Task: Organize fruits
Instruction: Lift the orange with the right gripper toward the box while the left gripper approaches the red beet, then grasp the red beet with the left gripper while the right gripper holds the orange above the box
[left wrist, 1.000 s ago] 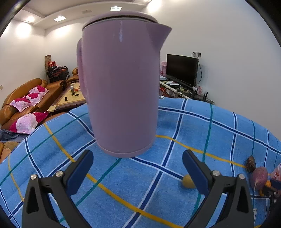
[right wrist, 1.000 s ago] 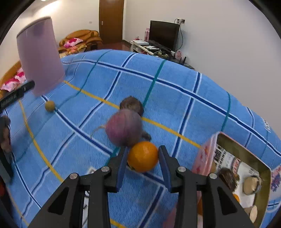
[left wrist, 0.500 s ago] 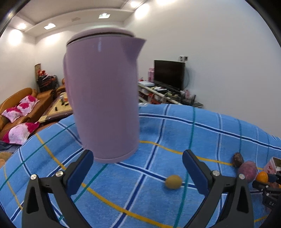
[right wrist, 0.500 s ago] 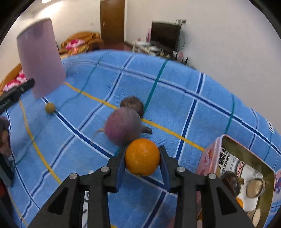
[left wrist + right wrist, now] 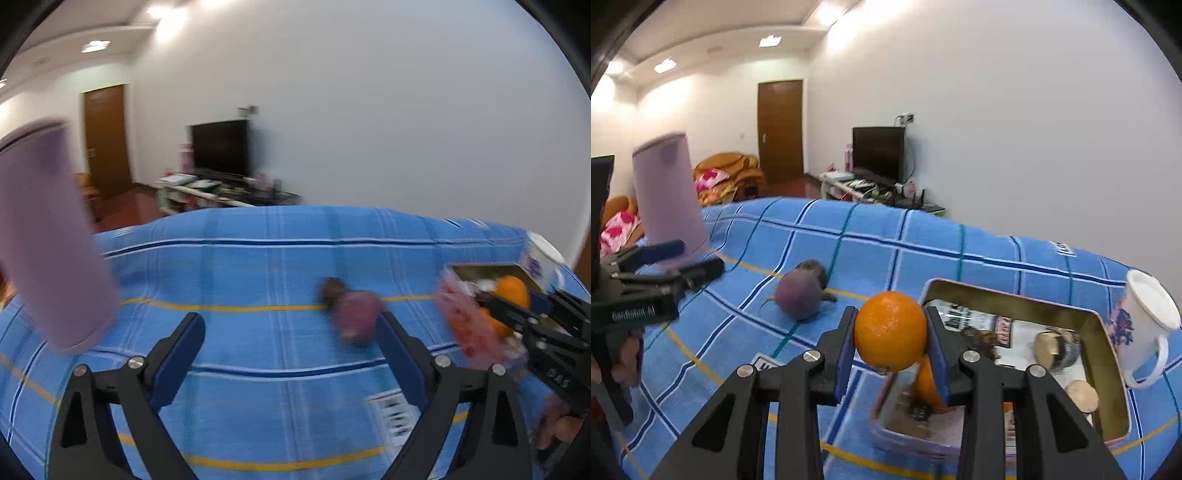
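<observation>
Since the earlier frames the orange (image 5: 890, 330) has been lifted off the cloth (image 5: 871, 258) and carried from beside the purple root (image 5: 796, 297) to the near corner of the tin (image 5: 1108, 332), while the left view has been swung away from the lilac kettle (image 5: 48, 236), now seen only at its left edge, toward the fruit. The orange is held clamped between the pads of the right gripper (image 5: 890, 332), above the tin's near rim and not yet set inside. The left gripper (image 5: 291, 343) is held empty above the cloth, its jaws wide and closing a little, with nothing between them; the purple root lies just beyond its right finger. As to progress, a second orange (image 5: 925, 384) is already seen inside the tin, along with some round pale and dark items that cannot be identified; the held orange is judged to be nearly delivered. Left on the cloth are the purple root and a darker item (image 5: 814, 269) touching it behind, so at least those two appear still to be sorted, if they count as fruit. A white mug (image 5: 1145, 317) with a blue print is stood just beside the tin's far side. Of writing, little can be read: printed paper lines the tin but its text is too small, a partial dark word is seen on the cloth's far edge, and lettering on the left gripper's body is visible in the right view but cannot be made out with certainty.
</observation>
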